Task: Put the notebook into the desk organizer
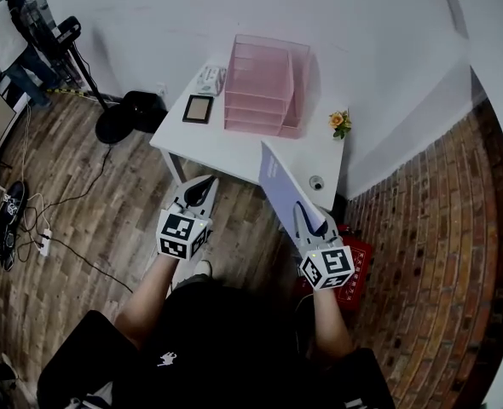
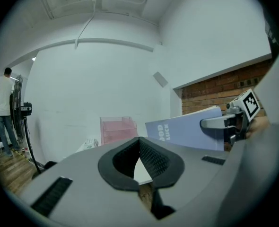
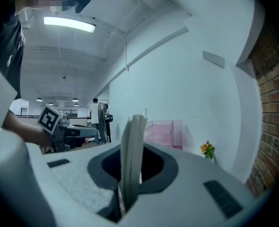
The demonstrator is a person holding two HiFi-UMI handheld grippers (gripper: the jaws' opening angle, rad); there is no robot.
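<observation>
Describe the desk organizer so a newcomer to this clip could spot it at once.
Find the white table against the white wall. At its far edge stands the desk organizer, a stack of open trays. It alone is translucent pink, bulkier than the dark flat frame and the orange flower beside it.

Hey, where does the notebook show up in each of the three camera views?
Head view: the notebook is right of centre, clamped in the right gripper.
Left gripper view: the notebook is right of centre, cover showing.
Right gripper view: the notebook is at centre, edge-on between the jaws.
Shared landmark: the pink organizer, in all three.
</observation>
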